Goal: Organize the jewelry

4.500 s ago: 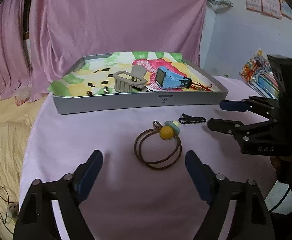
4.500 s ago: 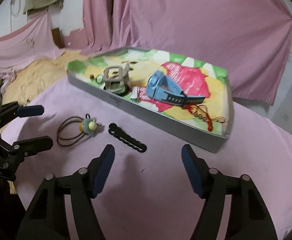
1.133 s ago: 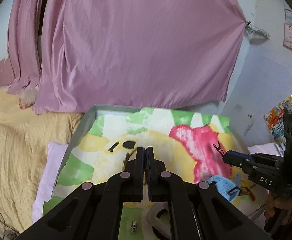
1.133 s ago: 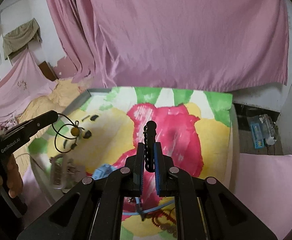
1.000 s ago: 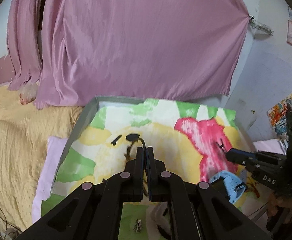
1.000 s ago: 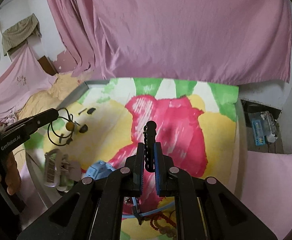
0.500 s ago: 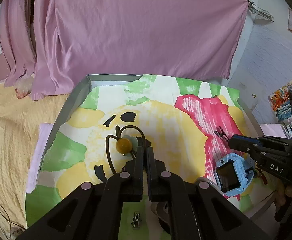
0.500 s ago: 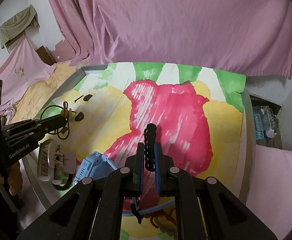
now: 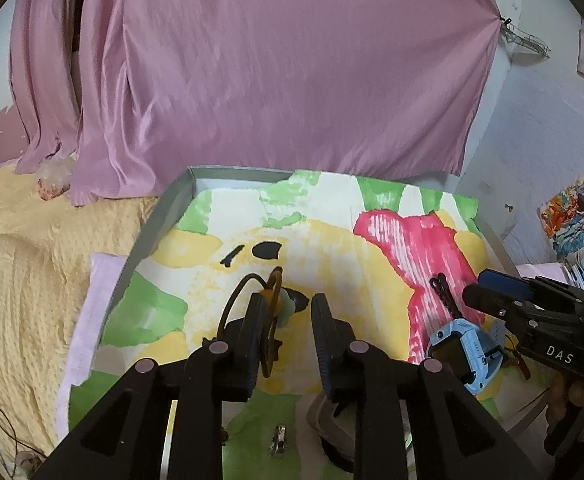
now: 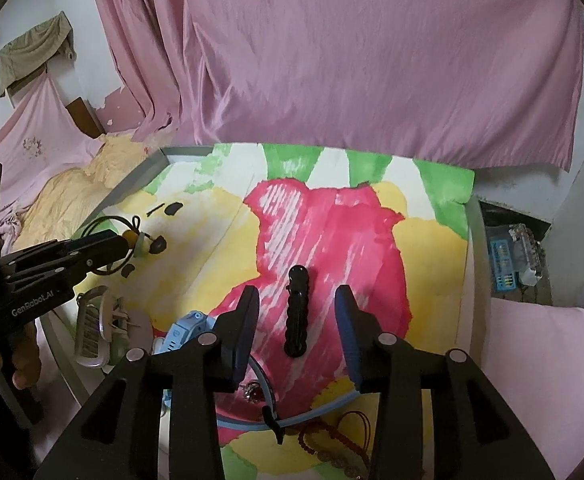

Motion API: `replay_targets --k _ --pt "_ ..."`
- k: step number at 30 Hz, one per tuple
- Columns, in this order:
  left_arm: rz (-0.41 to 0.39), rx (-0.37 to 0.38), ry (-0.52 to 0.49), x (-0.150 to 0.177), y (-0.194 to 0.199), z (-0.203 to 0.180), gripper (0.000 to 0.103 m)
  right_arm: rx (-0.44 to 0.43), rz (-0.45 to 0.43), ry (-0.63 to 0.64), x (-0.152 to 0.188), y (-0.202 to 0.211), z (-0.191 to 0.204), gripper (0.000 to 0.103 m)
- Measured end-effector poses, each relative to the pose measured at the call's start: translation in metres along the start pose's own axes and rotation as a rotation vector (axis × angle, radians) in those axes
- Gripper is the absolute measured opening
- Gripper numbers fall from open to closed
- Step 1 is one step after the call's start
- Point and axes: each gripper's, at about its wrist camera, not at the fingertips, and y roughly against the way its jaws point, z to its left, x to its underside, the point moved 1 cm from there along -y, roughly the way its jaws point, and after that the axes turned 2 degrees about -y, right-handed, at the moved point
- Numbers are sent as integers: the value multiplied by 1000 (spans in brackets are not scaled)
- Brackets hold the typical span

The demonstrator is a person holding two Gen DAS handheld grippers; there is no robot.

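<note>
Pink satin drapes (image 10: 372, 60) hang in soft folds behind a shallow grey tray (image 9: 160, 216), whose floor is lined with a painted sheet of yellow, green and red blotches; the tray's near edge is cut off behind the black gripper frames in both views. The left gripper (image 9: 286, 322) stands with its jaws parted and nothing pinched between them; a brown elastic hair tie (image 9: 238, 300) with a yellow bead lies on the yellow patch, its loop partly hidden behind the left finger, so whether it touches that finger cannot be told. The right gripper (image 10: 298, 322) is likewise spread wide; a glossy black scalloped hair clip (image 10: 298, 312) lies loose on the red patch between its fingers, touching neither. At seven o'clock of the clip sits a light blue watch (image 10: 184, 334), its strap curling under the gripper frame; a beige ribbed claw clip (image 10: 92, 328) lies at nine o'clock of the watch. A red cord bracelet (image 10: 340, 446) with dull beads shows at six o'clock, half cut off; a small metal piece (image 9: 279, 446) near the left frame is too small to identify.
</note>
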Motion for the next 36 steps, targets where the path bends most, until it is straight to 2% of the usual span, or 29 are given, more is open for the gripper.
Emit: replay_targets --k 4,6,7,10,16,19,22,26,28,31,36 --pt "-27 -4 1 -2 6 0 23 4 -46 3 0 9 1 36" --pt "-44 -2 1 -2 10 0 27 2 -71 1 0 15 0 40" --pt "-54 1 2 -3 12 1 34 4 -87 1 -1 19 1 42" --pt "-103 9 15 -4 20 2 61 8 -140 -8 -1 30 1 45" --pt "-157 12 29 -5 31 5 65 23 -228 -38 3 48 2 47" --pt "-190 3 30 -4 37 5 78 39 -263 -44 6 56 3 53" --pt "-217 -6 25 -4 42 4 80 57 -304 -51 10 63 4 59" --pt "-265 -29 32 1 50 6 96 75 -347 -68 14 73 3 69" --pt "-285 -41 34 3 54 5 102 80 -365 -71 17 78 4 74" --pt "-305 -57 21 7 60 3 102 89 -389 -69 22 84 6 83" --pt "-340 -73 8 13 71 1 102 101 -422 -68 28 94 9 86"
